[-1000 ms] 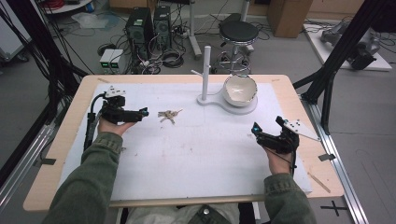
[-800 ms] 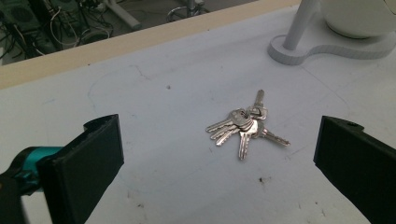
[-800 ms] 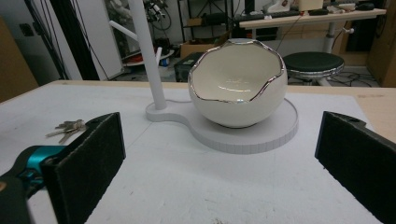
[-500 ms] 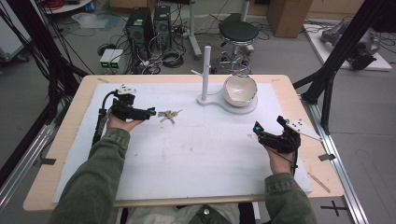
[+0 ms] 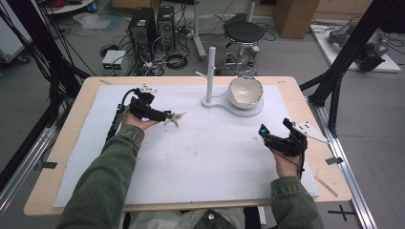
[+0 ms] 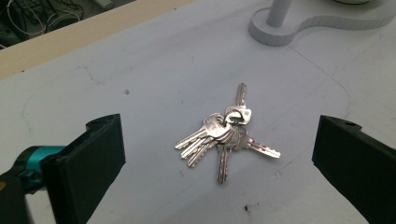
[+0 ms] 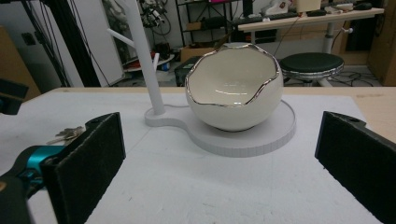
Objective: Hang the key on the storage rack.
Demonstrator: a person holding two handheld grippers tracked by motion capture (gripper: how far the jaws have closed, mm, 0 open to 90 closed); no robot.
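The left claw [image 5: 167,116] stands wide open with nothing in it, its jaws set to either side of the keys [image 6: 224,135]. The keys lie flat on the white tabletop [image 5: 200,162], fanned out from one ring, and neither jaw touches them. In the high view they sit just ahead of the claw's tips, left of the stand [image 5: 210,76] and well apart from the bowl [image 5: 245,92].

The right claw [image 5: 274,134] is also wide open and empty, held low over the tabletop's right side and aimed at the bowl.

The work in hand looks like picking up the keys, probably to hang them on the stand's peg or drop them in the bowl. The main risk is the thinness of the bunch. If the jaws close too high, they will likely meet above the metal and catch nothing. If they come down at a slant, one jaw may push the keys along the smooth surface instead of trapping them.

A grip on a single blade could let the rest swing on the ring and slip free during the lift. The stand's base [image 6: 280,32] lies near enough that a sliding bunch could fetch up against it.
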